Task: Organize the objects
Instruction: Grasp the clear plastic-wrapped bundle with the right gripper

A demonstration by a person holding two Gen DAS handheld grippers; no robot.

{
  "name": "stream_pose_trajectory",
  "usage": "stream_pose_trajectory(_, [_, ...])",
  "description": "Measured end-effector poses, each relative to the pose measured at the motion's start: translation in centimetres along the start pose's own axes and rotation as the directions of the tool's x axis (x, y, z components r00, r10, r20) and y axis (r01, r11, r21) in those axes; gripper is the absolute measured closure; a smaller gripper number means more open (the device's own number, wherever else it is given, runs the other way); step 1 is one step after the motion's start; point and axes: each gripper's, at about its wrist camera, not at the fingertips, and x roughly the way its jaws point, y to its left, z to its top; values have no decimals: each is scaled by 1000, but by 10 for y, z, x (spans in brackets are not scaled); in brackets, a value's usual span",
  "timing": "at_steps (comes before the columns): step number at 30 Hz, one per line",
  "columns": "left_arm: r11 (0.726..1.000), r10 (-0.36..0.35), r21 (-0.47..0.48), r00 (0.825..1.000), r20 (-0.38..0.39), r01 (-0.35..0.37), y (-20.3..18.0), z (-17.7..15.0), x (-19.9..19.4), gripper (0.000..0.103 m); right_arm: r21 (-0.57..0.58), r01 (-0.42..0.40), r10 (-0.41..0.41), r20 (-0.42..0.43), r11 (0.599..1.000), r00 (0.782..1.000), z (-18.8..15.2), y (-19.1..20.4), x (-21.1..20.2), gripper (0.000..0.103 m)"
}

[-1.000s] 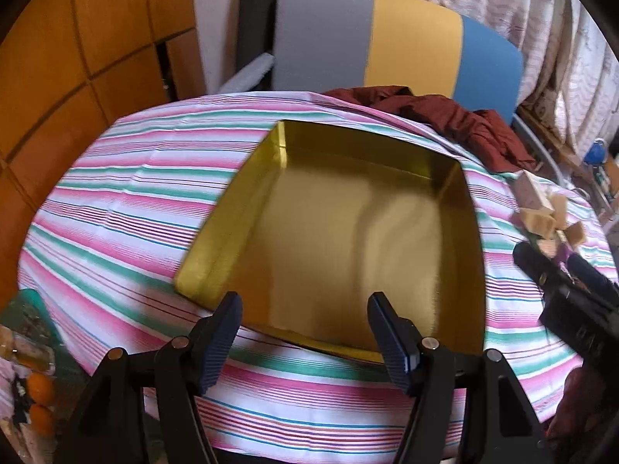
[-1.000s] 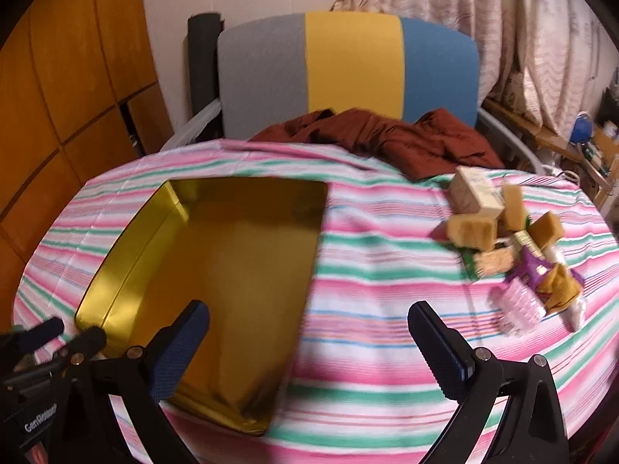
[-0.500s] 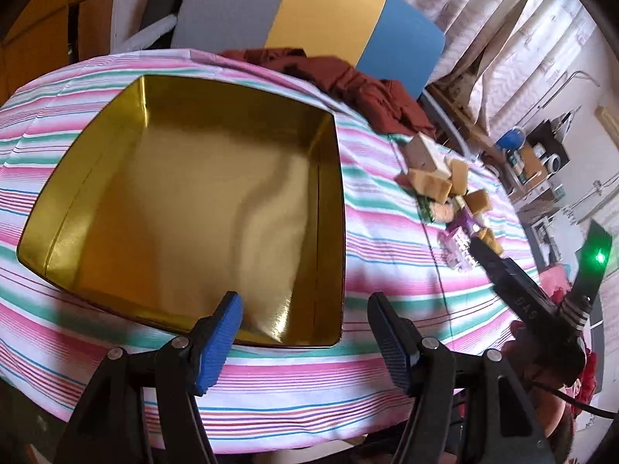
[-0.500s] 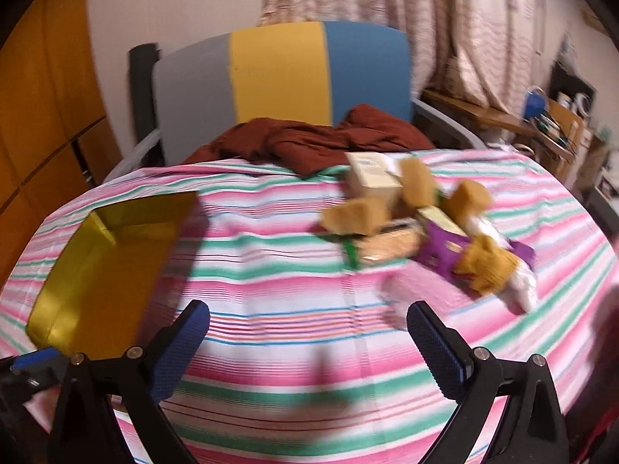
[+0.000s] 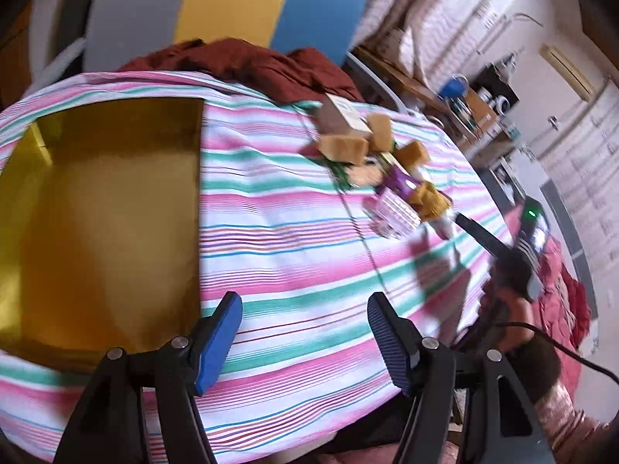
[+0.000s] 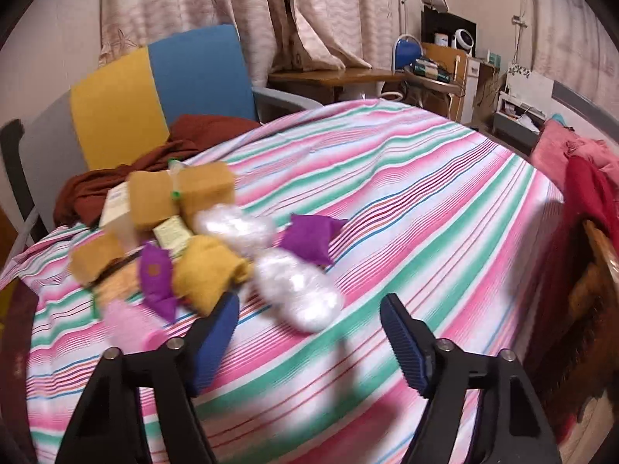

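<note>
**Approach to the pile: handling notes**

Left tongs (image 5: pixel 305 332): jaws apart, nothing between them, over bare striped cloth at lower centre. Right tongs (image 6: pixel 309 340): jaws closing, nothing between them yet; their tips sit at the lower edge of the pile.

Pile (image 6: pixel 185 239): left of centre in the right wrist view, upper right of centre in the left wrist view. It lies on the bench (image 6: pixel 425 201), well apart from the gold tin (image 5: pixel 96 212), which is open and empty at the left of the left wrist view.

Handling, as judged:
- Tan blocks (image 6: pixel 151 201): look like sponge, so light and soft. Take across the flat sides; they should compress.
- Clear wrapped packs (image 6: pixel 298 290): nearest the right tongs. Film is probably slick and crinkly; grip across the narrow middle.
- Purple pouches (image 6: pixel 309 239): soft and limp, likely to sag. Pinch at the body, not a corner.
- Pink roller (image 6: pixel 131 324): blurred; may roll.

In the way: items overlap and touch, so lifting one may drag a neighbour. A brown cloth (image 5: pixel 247 65) lies heaped at the far edge of the bench before a chair (image 5: pixel 232 0). The path to the tin looks open.
</note>
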Motion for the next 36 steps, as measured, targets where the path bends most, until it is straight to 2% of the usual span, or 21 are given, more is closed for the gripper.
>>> stream_pose_trajectory(6, [997,-36,60,998,-47,39,-26,7,25,35,-79,-77,75,-22,994,997,7,5,36,40])
stream_pose_trajectory(9, [994,-54,87,997,-51,59,-36,12,35,33,-78,-69,67,-28,995,997,5,8,49,53])
stream_pose_trajectory(10, [993,-51,103,998,-48,55,-40,13,39,33,-55,-72,71,-19,996,997,3,5,52,63])
stream_pose_trajectory(12, [988,-47,143,998,-39,52,-49,16,45,31,-22,-76,76,-8,997,997,-1,2,53,64])
stream_pose_trajectory(15, [975,-63,213,998,-29,68,-66,22,61,20,9,-72,71,24,997,997,-5,-3,49,66])
stream_pose_trajectory(18, [953,-104,287,995,5,99,-85,28,75,18,45,-70,68,42,997,997,-11,-10,45,66])
stream_pose_trajectory(20, [924,-111,373,993,52,84,-104,32,86,16,49,-64,62,46,997,997,-16,-11,45,68])
stream_pose_trajectory(22, [881,-119,469,989,85,65,-123,33,100,13,38,-53,51,44,998,998,-19,-6,46,68])
stream_pose_trajectory(24, [844,-93,535,993,70,41,-139,37,121,13,25,-44,43,49,999,998,-19,-4,47,68])
stream_pose_trajectory(25, [837,-80,546,995,60,34,-143,40,129,13,22,-42,41,51,999,998,-20,-4,45,68])
stream_pose_trajectory(26, [837,-65,547,996,54,24,-146,43,137,13,20,-43,42,55,999,998,-21,-4,45,68])
stream_pose_trajectory(28, [853,-48,522,998,52,14,-146,53,150,13,27,-52,50,61,998,997,-21,-6,45,68])
stream_pose_trajectory(31, [870,-60,493,997,46,30,-146,60,162,13,33,-59,57,63,998,996,-22,-7,45,68])
stream_pose_trajectory(33, [863,-69,504,997,28,45,-148,61,171,13,30,-55,53,64,998,997,-22,-7,45,68])
stream_pose_trajectory(36, [832,-48,554,998,41,17,-153,57,179,14,28,-52,50,64,998,997,-24,-5,43,68])
